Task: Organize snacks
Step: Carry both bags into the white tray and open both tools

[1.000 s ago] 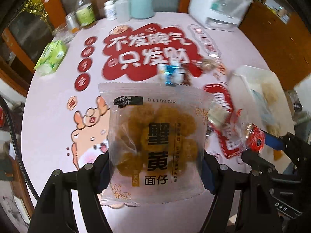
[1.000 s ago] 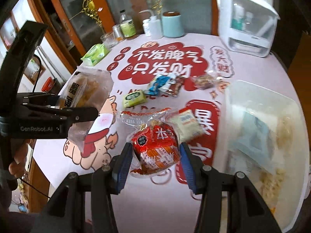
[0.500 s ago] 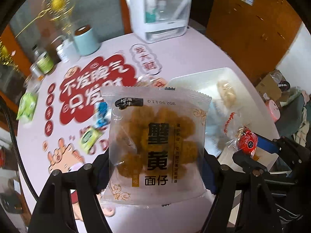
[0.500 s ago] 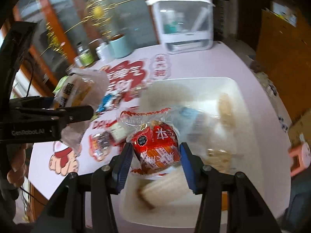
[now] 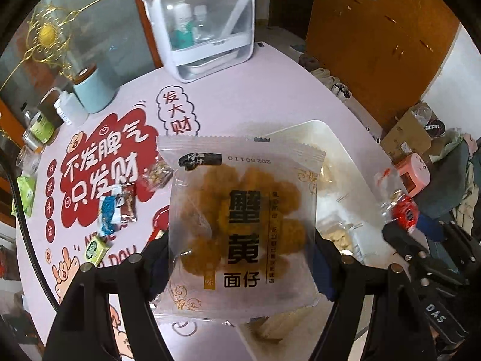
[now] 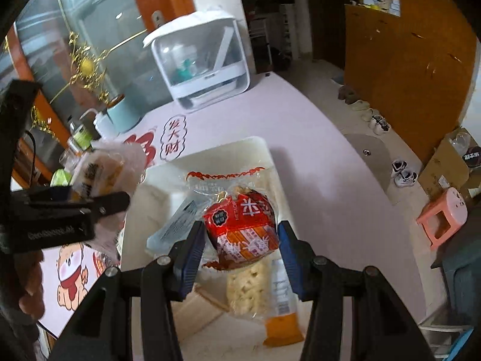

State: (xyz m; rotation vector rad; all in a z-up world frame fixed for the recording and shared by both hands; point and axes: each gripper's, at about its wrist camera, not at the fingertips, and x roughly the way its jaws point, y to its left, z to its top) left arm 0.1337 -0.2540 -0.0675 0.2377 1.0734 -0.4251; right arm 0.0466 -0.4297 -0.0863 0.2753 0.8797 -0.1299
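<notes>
Right now my left gripper (image 5: 240, 258) clamps the clear packet of fried balls (image 5: 245, 210) and my right gripper (image 6: 240, 243) clamps the red packet (image 6: 242, 231), both above the white bin (image 6: 264, 153) holding wrapped snacks.

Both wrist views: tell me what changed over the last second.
Both claws carried their packets from over the pink printed tablecloth to above the white plastic bin. The left claw holds the clear packet of golden fried snacks; the right claw grips the red rice-cracker packet. Neither grip changed; nothing was released.
</notes>
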